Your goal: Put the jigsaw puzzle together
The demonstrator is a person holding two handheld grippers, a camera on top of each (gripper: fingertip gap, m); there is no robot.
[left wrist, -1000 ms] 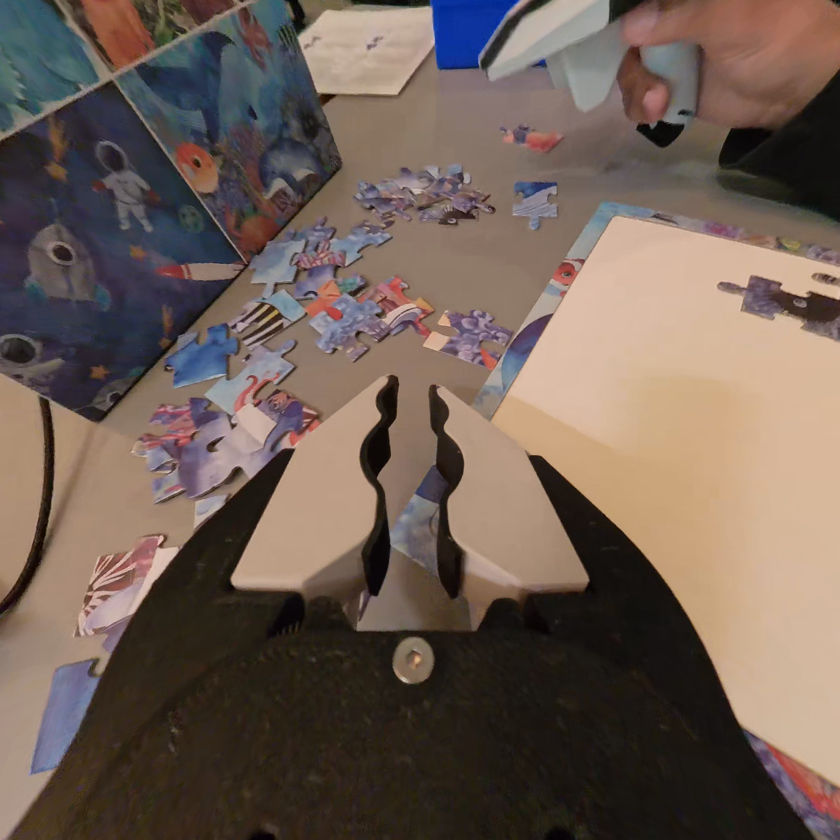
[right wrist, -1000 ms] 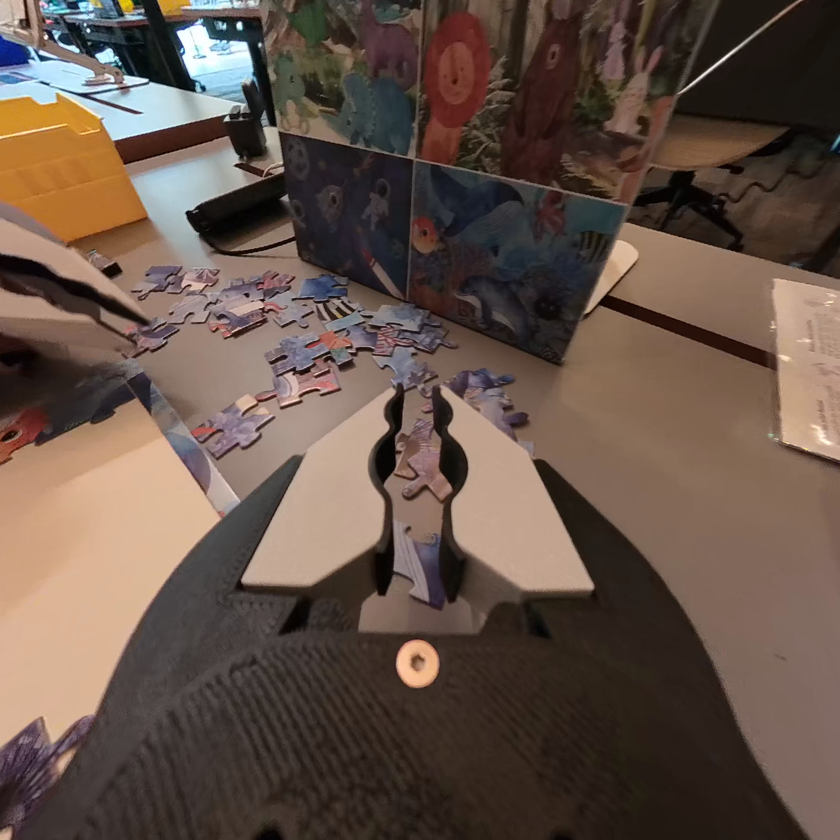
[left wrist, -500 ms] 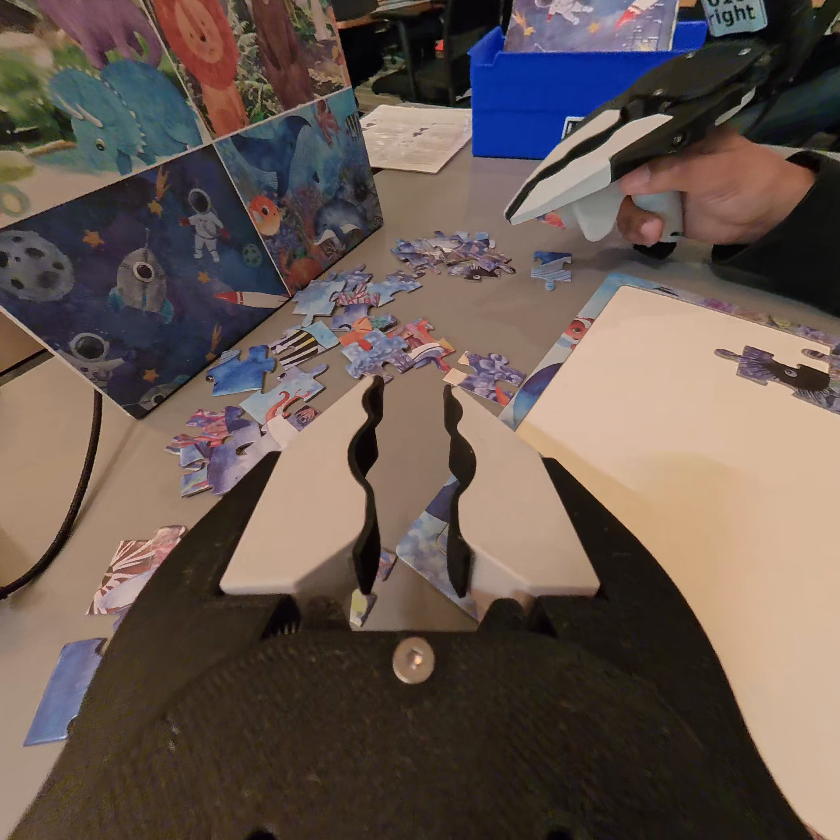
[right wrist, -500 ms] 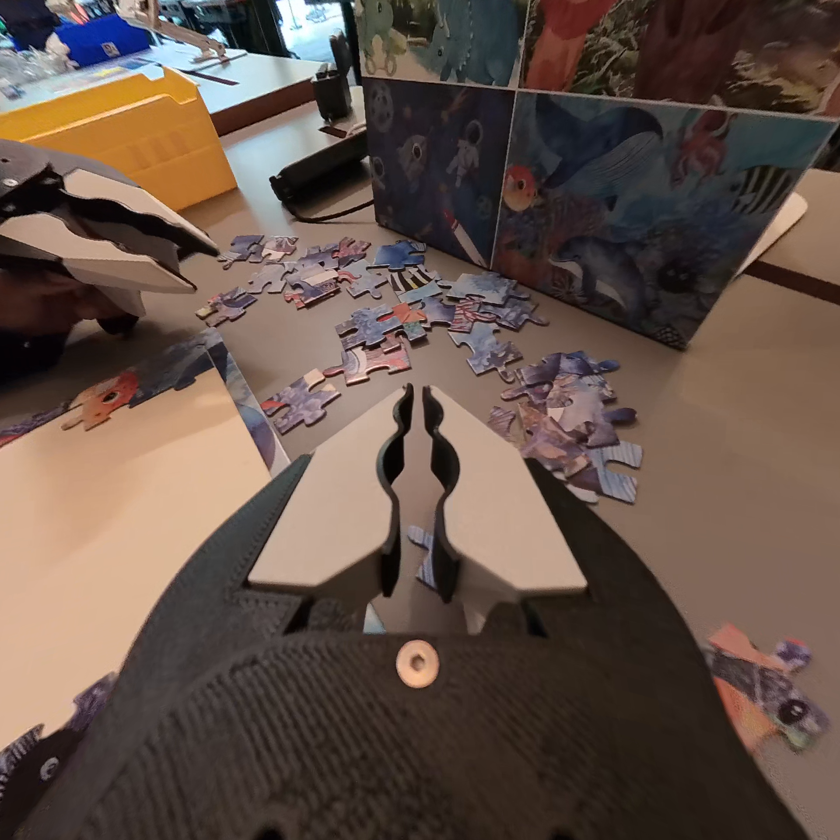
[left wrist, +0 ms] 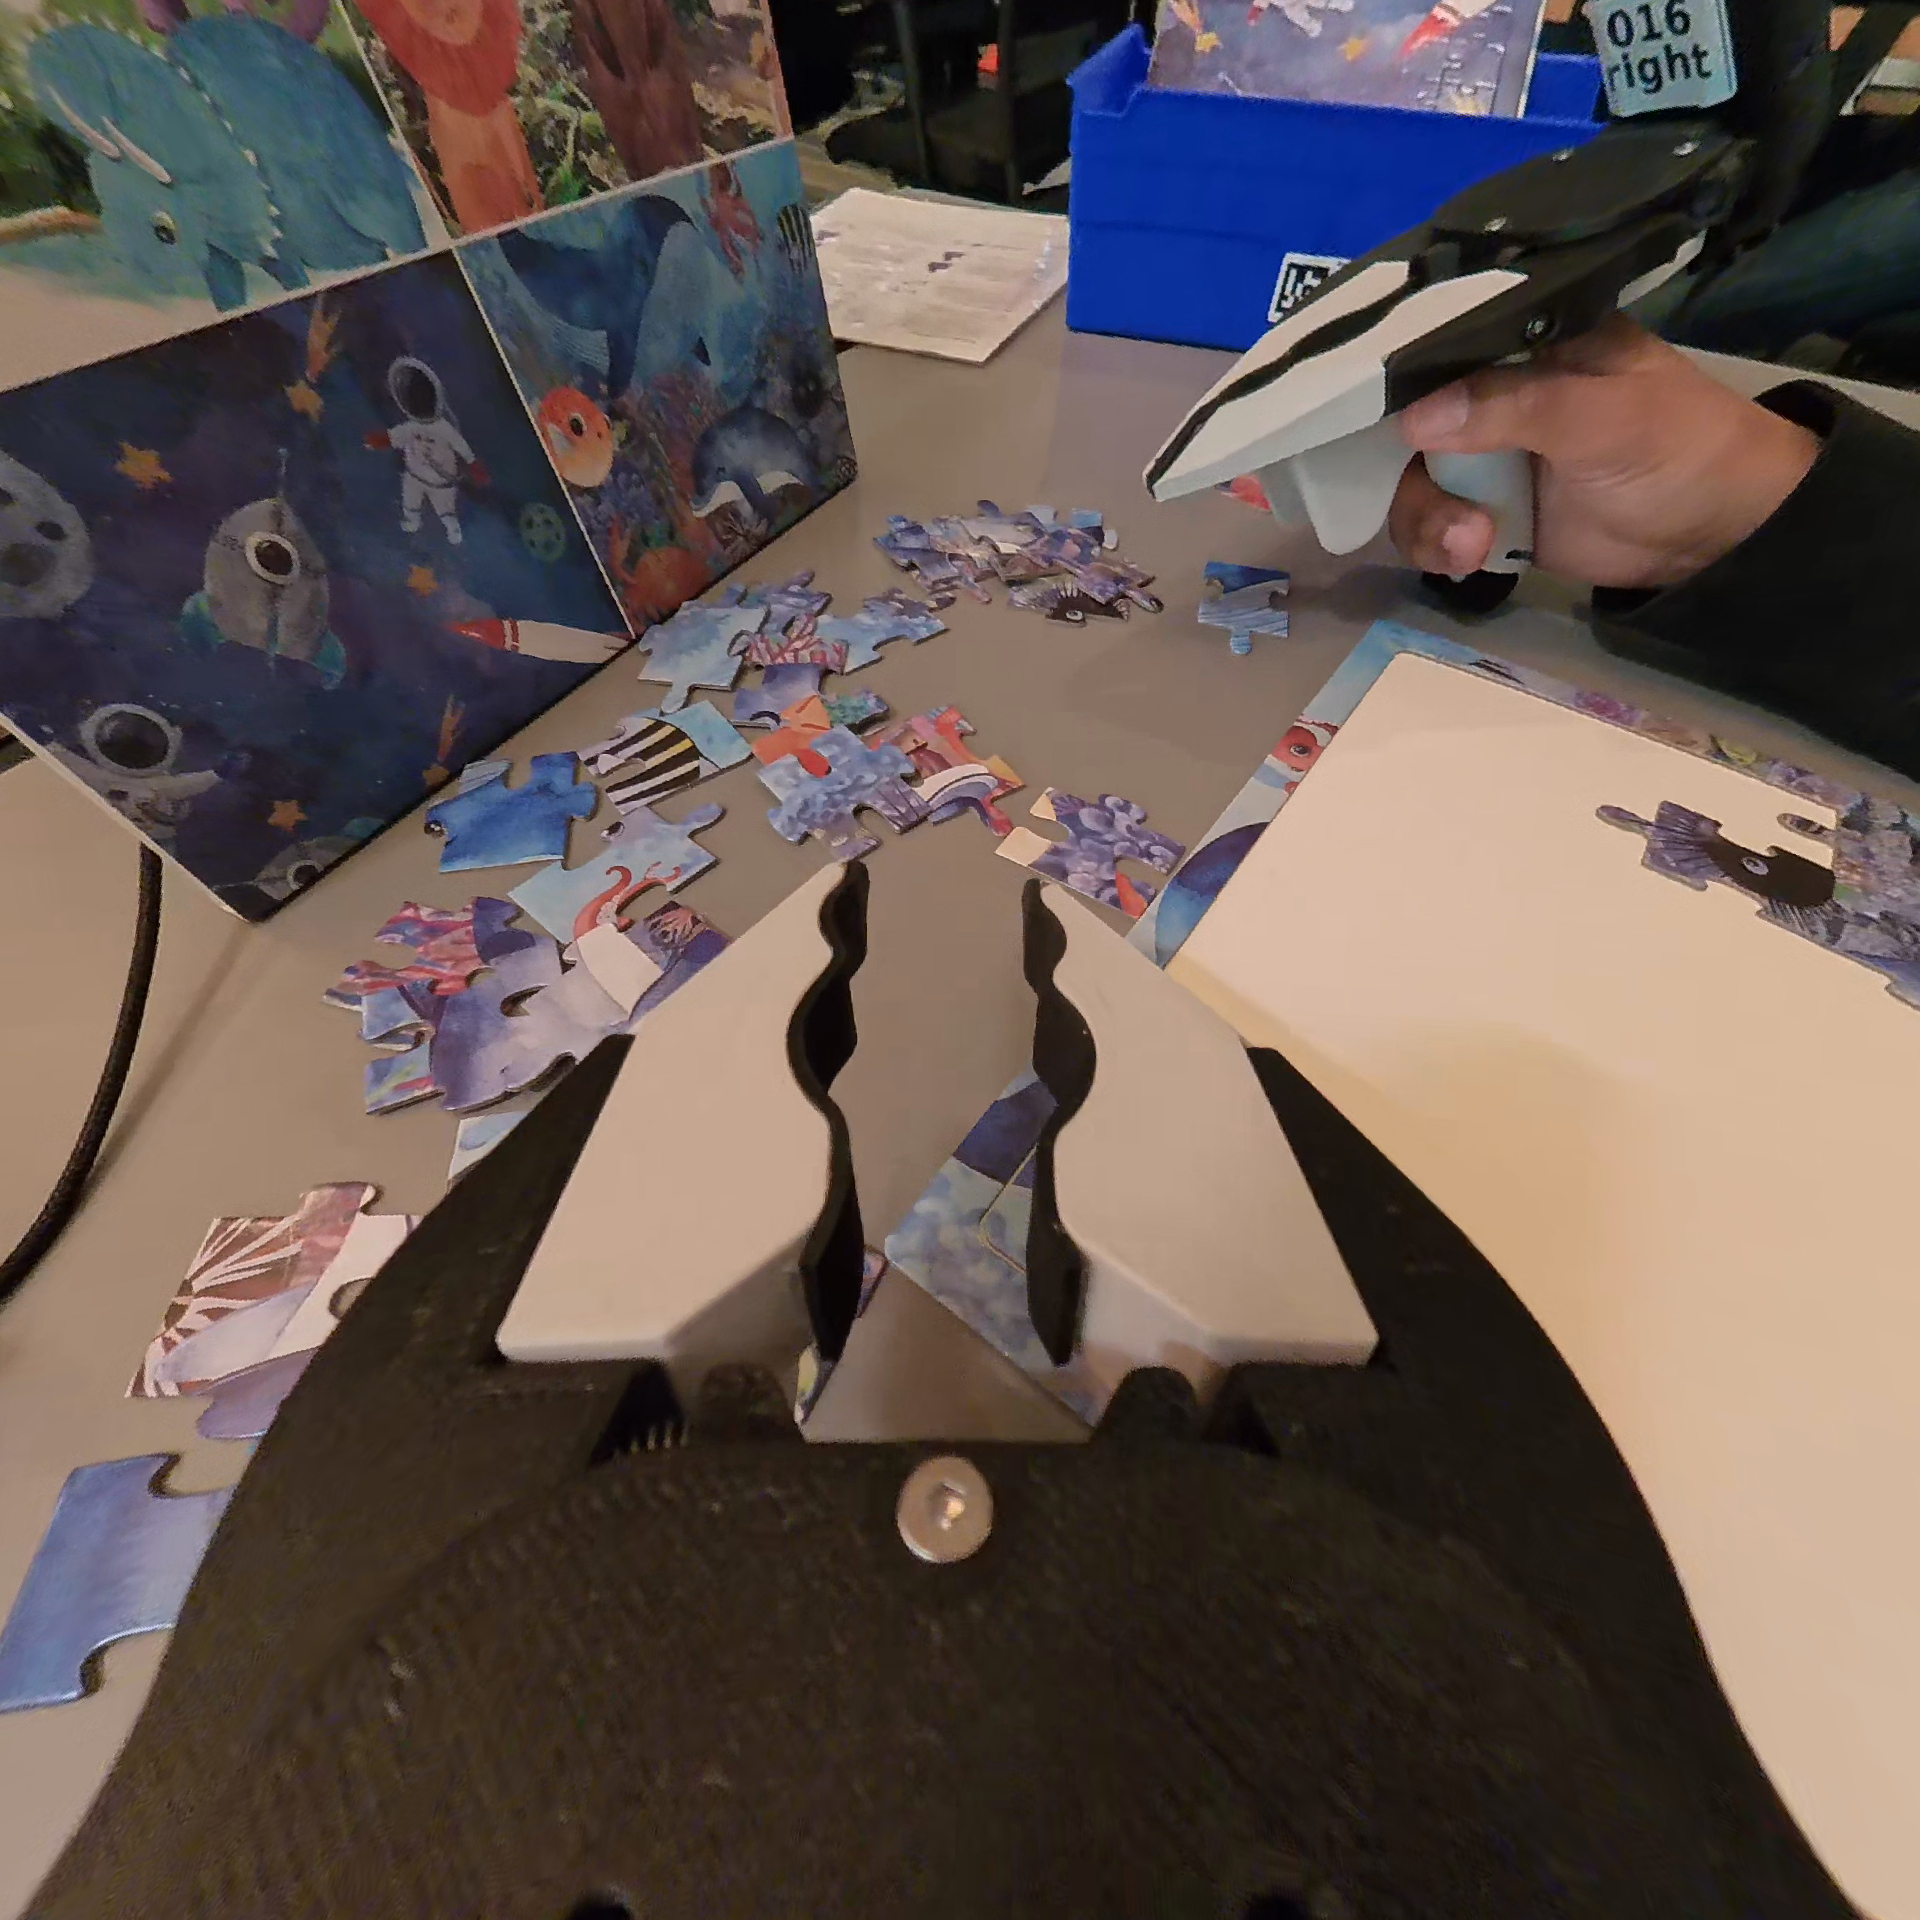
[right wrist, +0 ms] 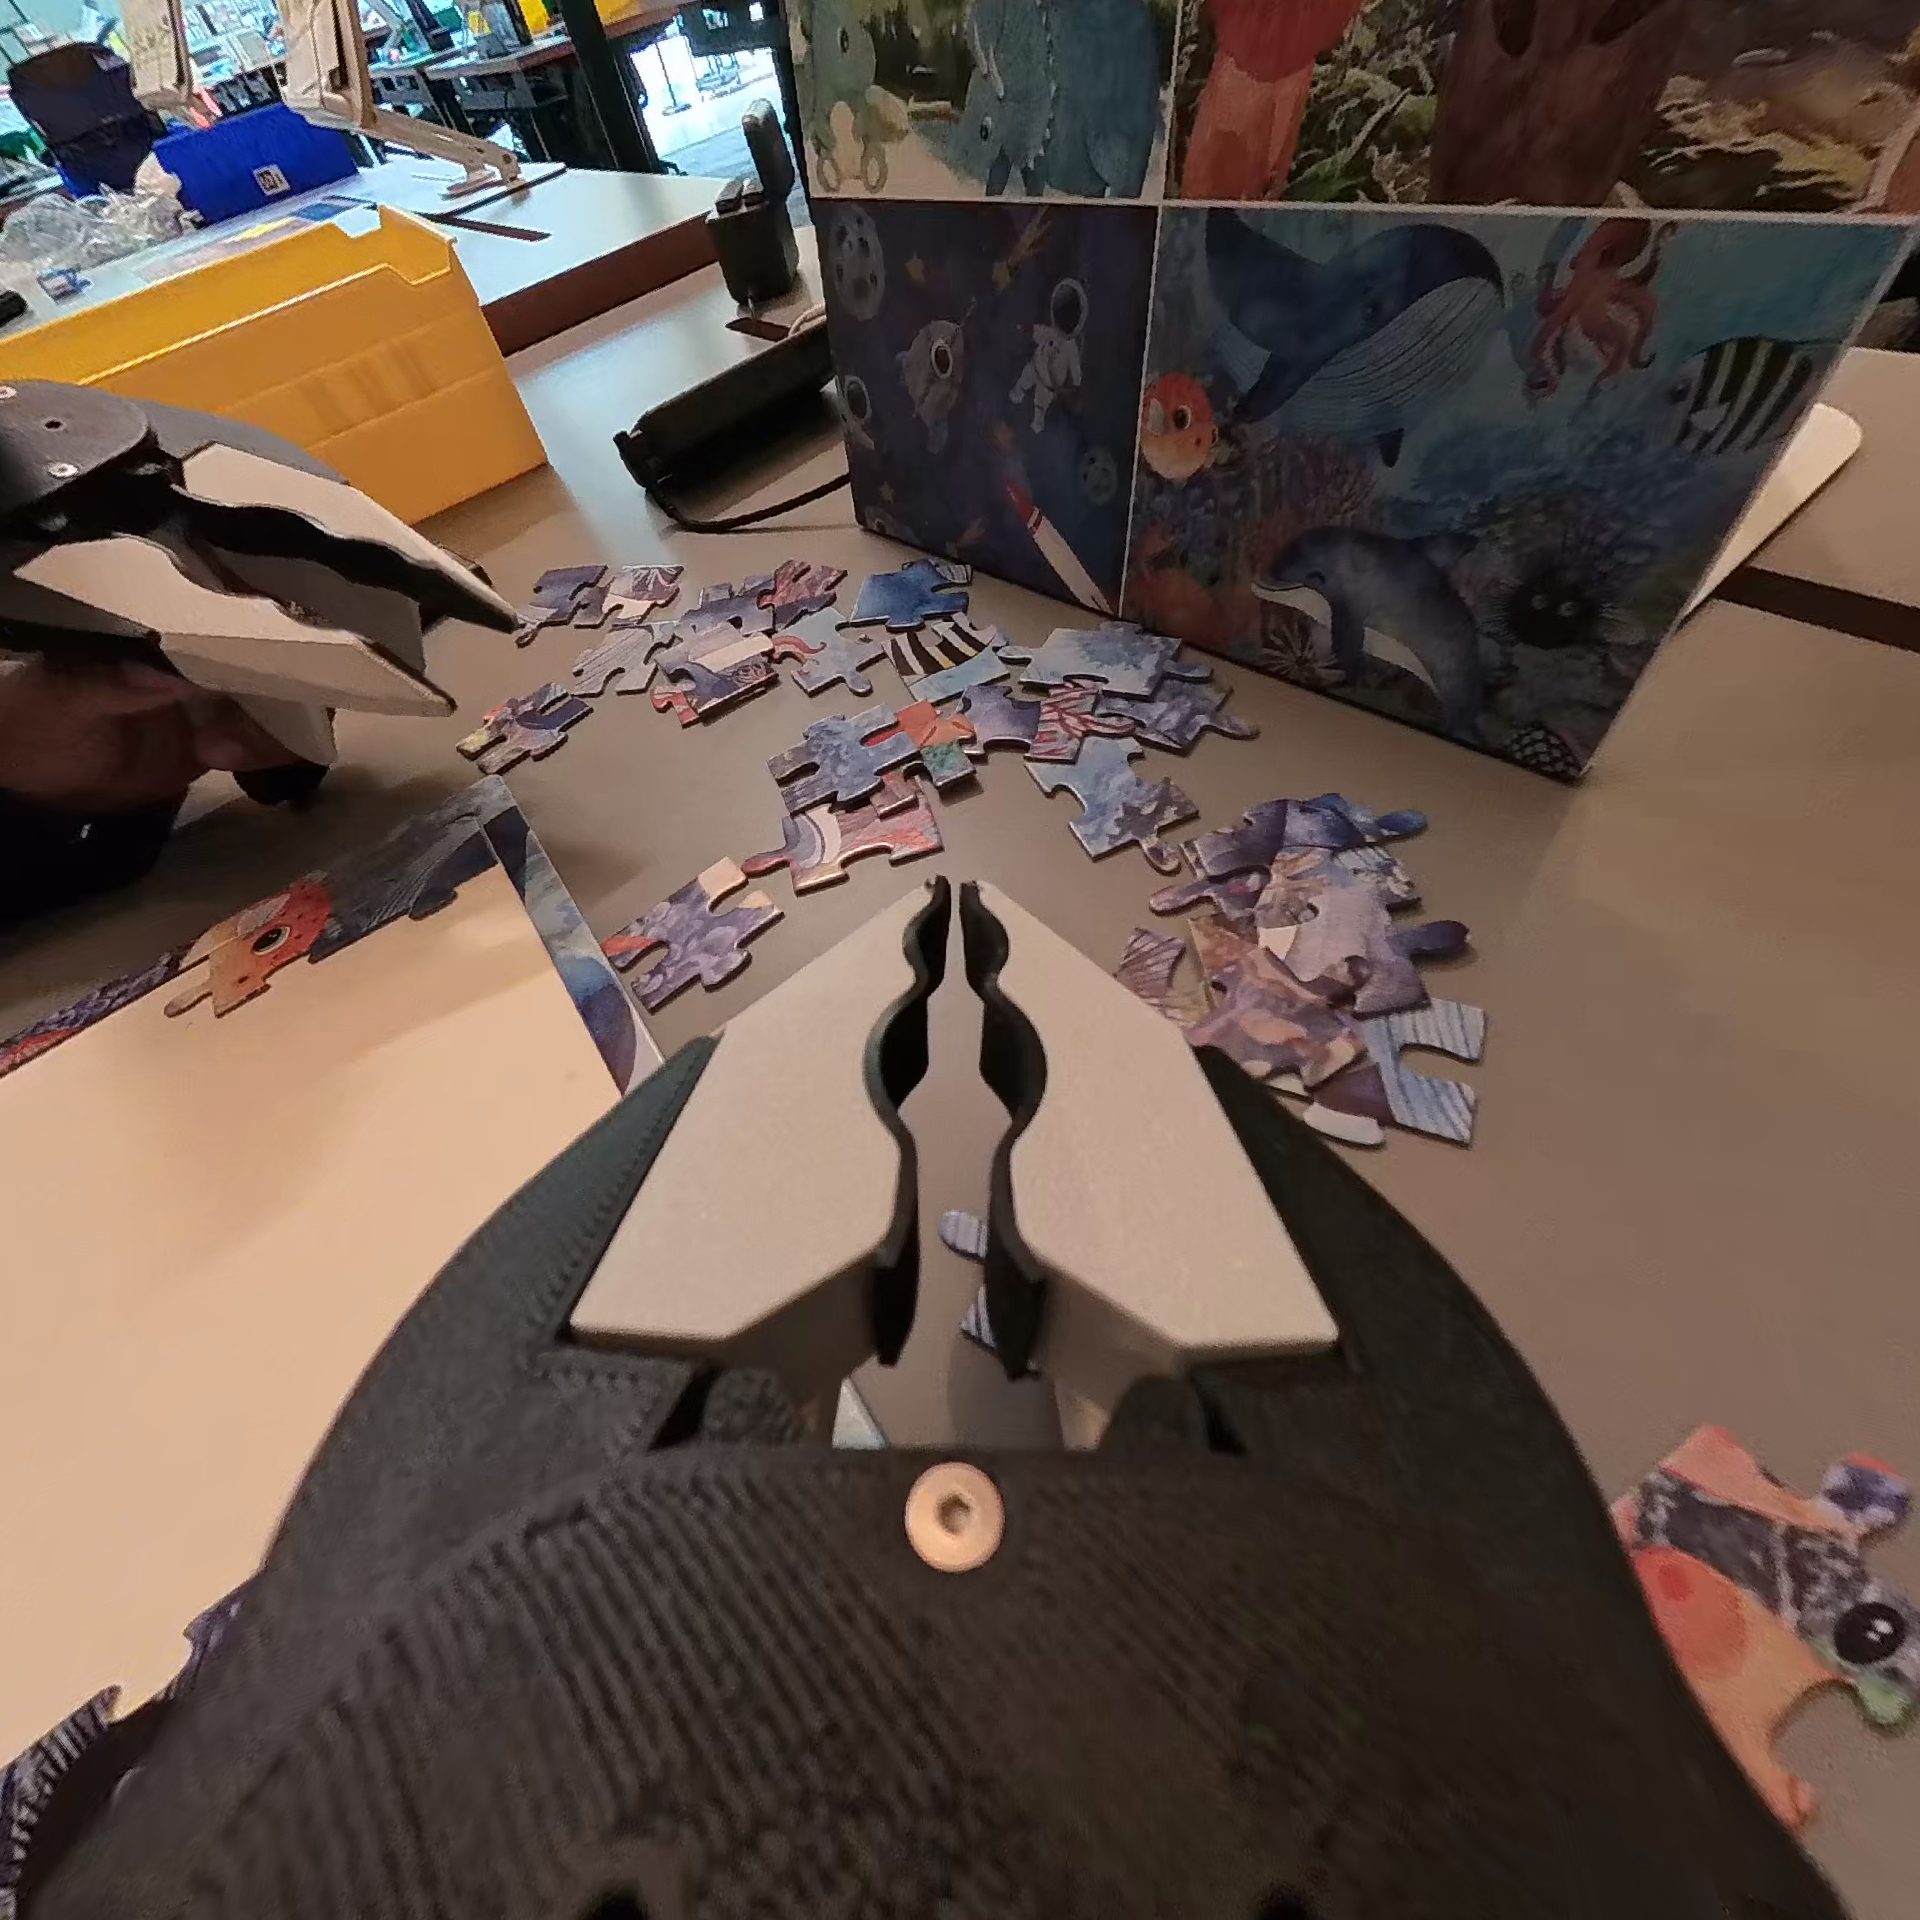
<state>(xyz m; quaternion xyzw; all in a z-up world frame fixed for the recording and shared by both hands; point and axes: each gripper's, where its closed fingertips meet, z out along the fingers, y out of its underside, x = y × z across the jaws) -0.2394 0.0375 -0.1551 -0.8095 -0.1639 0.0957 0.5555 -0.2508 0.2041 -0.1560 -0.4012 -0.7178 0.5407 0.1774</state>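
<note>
Most of the puzzle is still loose: pieces [left wrist: 831, 769] lie scattered on the table [left wrist: 1091, 343] between the picture box [left wrist: 416, 540] at ten o'clock and the board [left wrist: 1507, 1091] at three o'clock in my left view, with only a few fitted along the board's edges. My left gripper [left wrist: 940, 904] hovers over the board's near corner with its fingers apart and nothing between them. My right gripper [right wrist: 954, 894] hangs above the table with its tips nearly together and nothing clamped, as far as I can see; a striped piece [right wrist: 966, 1236] shows through the gap, lying on the table beneath. Picking the next piece looks like the step in hand. To do it well I would choose one lying alone, such as the piece [left wrist: 1242, 608] at one o'clock, spread the fingers wider than it, come down low and flat, and nip one edge, since flat card gives little to grip. That piece runs roughly nine to three o'clock, one knob pointing toward six. The board's long axis I cannot tell, as both views cut it off.
</note>
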